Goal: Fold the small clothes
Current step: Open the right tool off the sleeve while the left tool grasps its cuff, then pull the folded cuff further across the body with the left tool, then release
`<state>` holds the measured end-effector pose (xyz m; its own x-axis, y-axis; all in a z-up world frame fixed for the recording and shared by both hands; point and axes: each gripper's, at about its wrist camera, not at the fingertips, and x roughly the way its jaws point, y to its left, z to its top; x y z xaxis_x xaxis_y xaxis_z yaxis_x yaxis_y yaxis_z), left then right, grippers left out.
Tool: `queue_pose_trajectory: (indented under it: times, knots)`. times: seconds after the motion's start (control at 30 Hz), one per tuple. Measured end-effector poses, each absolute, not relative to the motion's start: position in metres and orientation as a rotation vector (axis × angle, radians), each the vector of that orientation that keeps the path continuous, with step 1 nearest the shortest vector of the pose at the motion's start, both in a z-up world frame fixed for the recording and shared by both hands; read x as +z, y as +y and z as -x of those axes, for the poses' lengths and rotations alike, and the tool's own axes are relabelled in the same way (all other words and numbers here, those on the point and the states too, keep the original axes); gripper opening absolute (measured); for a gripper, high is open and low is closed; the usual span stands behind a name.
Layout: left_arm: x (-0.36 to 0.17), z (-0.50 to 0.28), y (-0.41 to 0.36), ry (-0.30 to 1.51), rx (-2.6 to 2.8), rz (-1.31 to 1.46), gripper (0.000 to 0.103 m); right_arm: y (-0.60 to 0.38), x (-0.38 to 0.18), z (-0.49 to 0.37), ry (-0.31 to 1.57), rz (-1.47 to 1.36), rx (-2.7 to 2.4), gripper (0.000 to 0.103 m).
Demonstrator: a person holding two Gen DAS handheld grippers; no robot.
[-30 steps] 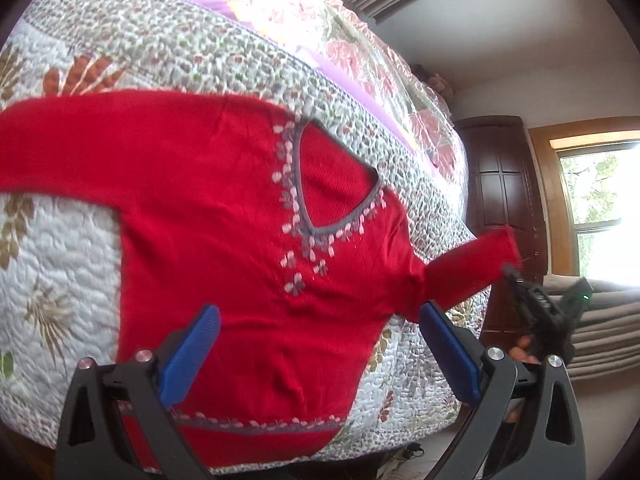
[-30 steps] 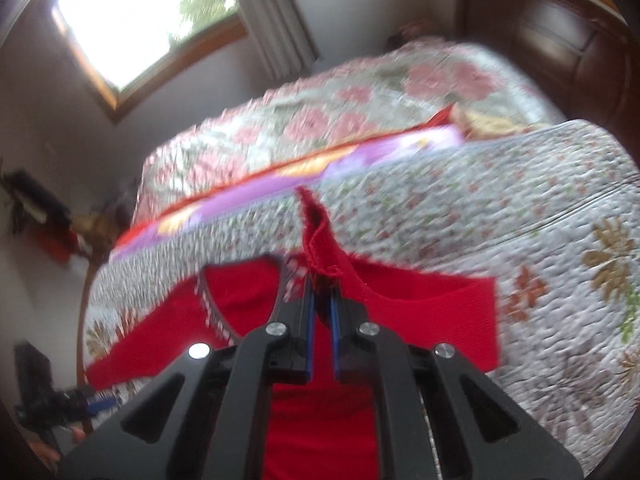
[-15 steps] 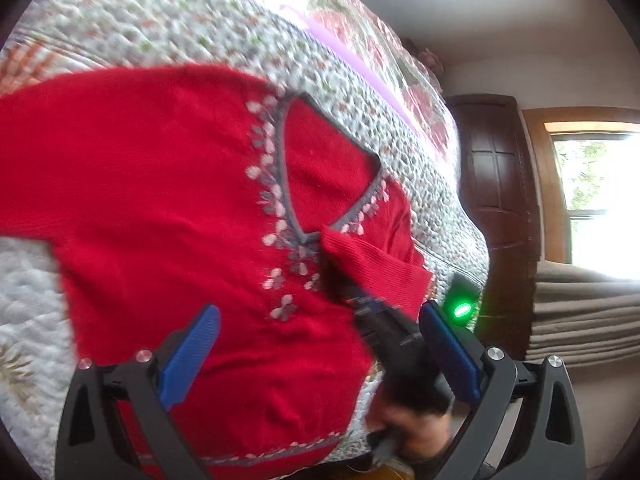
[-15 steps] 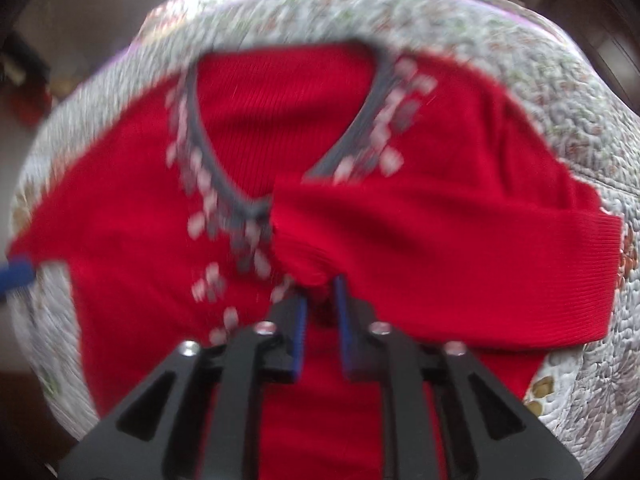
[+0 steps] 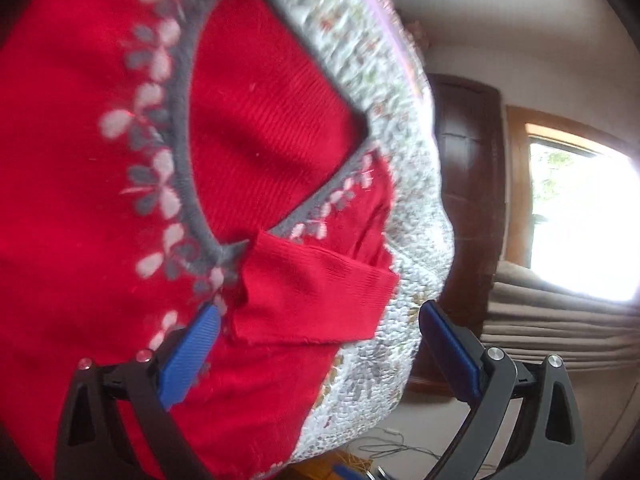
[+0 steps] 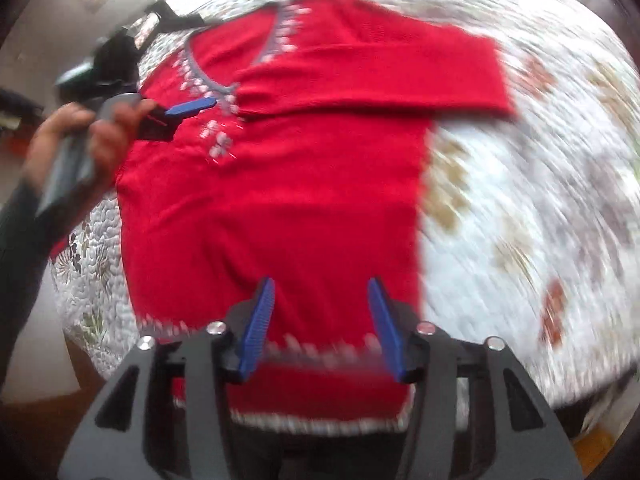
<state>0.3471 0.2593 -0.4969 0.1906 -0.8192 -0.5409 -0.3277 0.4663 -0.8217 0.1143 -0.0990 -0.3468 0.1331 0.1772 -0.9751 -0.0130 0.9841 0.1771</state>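
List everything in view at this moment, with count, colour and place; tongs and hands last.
sweater: one, red with grey floral V-neck trim, flat on the quilt, one sleeve folded across the chest
quilt: one, white with floral print, under the sweater
window: one, bright, wood frame, far wall
cabinet: one, dark wood, beside the window
left tongs: one, black with blue pads, open at the sleeve cuff
right tongs: one, open over the hem
hand: one, holding the left tongs

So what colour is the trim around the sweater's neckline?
Grey neckline trim, clearest in the left wrist view.
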Motion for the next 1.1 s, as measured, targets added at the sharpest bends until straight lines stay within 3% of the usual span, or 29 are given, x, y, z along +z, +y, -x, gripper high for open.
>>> queue_pose_trajectory:
  times: [0.33, 0.4, 0.47, 0.5, 0.53, 0.7, 1.1]
  knots:
    - [-0.506, -0.355, 0.219, 1.452, -0.470, 1.062, 0.095, -0.143, -0.302, -0.058, 1.393, -0.299, -0.037, 0.054]
    - [-0.504, -0.354, 0.215, 1.474, -0.459, 1.017, 0.072, -0.136, -0.295, -0.056, 1.378, -0.296, -0.028, 0.054]
    - [-0.504, -0.353, 0.211, 1.519, -0.427, 0.932, 0.034, -0.129, -0.291, -0.058, 1.366, -0.294, -0.017, 0.055]
    - [-0.504, -0.353, 0.210, 1.530, -0.413, 0.908, 0.025, -0.124, -0.287, -0.058, 1.359, -0.289, -0.009, 0.055]
    - [-0.501, -0.353, 0.209, 1.535, -0.394, 0.874, 0.009, -0.120, -0.285, -0.058, 1.354, -0.282, -0.004, 0.055]
    - [-0.479, -0.356, 0.211, 1.513, -0.412, 0.792, 0.005, -0.110, -0.274, -0.059, 1.323, -0.249, 0.004, 0.055]
    - [-0.346, -0.367, 0.246, 1.322, -0.574, 0.547, 0.005, -0.092, -0.266, -0.066, 1.291, -0.265, 0.017, 0.055]
